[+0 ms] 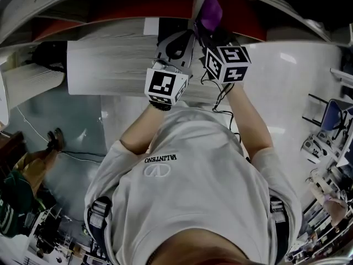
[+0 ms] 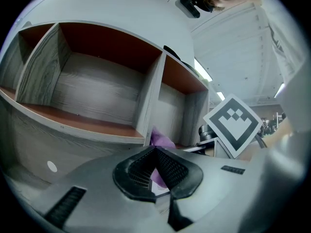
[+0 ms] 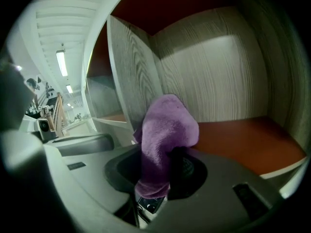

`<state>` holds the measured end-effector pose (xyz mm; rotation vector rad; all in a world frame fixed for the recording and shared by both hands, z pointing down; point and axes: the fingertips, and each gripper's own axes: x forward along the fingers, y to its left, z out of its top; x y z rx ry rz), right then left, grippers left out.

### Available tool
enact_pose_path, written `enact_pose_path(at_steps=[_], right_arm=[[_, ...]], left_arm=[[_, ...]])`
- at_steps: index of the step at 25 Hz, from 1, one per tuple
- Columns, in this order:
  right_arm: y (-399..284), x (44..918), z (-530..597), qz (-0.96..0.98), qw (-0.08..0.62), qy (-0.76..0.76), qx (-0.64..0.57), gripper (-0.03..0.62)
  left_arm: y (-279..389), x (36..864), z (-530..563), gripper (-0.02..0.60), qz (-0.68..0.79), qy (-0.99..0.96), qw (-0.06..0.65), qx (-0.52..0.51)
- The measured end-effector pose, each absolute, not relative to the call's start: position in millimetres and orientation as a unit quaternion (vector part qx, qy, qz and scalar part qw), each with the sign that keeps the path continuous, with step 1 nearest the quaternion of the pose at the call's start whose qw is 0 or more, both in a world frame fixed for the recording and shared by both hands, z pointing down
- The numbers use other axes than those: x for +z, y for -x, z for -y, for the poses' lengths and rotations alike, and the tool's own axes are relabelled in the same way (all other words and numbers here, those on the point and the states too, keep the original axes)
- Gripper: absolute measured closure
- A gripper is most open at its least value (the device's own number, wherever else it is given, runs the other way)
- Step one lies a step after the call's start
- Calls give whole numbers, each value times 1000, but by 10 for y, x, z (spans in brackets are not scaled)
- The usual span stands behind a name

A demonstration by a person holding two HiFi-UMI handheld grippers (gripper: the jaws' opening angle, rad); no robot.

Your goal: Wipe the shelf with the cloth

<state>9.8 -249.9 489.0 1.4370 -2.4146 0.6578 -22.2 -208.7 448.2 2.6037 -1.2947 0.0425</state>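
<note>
The purple cloth [image 3: 165, 130] is pinched in my right gripper [image 3: 167, 152], which is shut on it; the cloth bunches up above the jaws. It hangs just in front of a shelf compartment with a red-brown floor [image 3: 243, 135] and grey wood-grain walls, beside the upright divider [image 3: 131, 76]. In the head view the cloth [image 1: 210, 10] sits at the shelf's edge, above the right gripper [image 1: 205, 27]. My left gripper [image 2: 155, 150] is shut, its tips touching, and points at the wider compartment [image 2: 97, 86]. The cloth [image 2: 163, 140] shows just past its tips.
The curved shelf unit [image 1: 110, 65] spans the top of the head view. A black cable [image 1: 220, 101] hangs from the right gripper. Another person [image 1: 22, 192] stands at lower left, and chairs and equipment [image 1: 331, 126] crowd the right side.
</note>
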Motion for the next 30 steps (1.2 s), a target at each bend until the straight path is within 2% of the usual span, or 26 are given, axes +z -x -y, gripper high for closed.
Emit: enact_pose_path(at_steps=[30], right_arm=[[-1142, 4870, 2310, 786, 115, -562, 231, 491]], left_arm=[[-679, 4520, 2101, 580, 418, -902, 97, 50]])
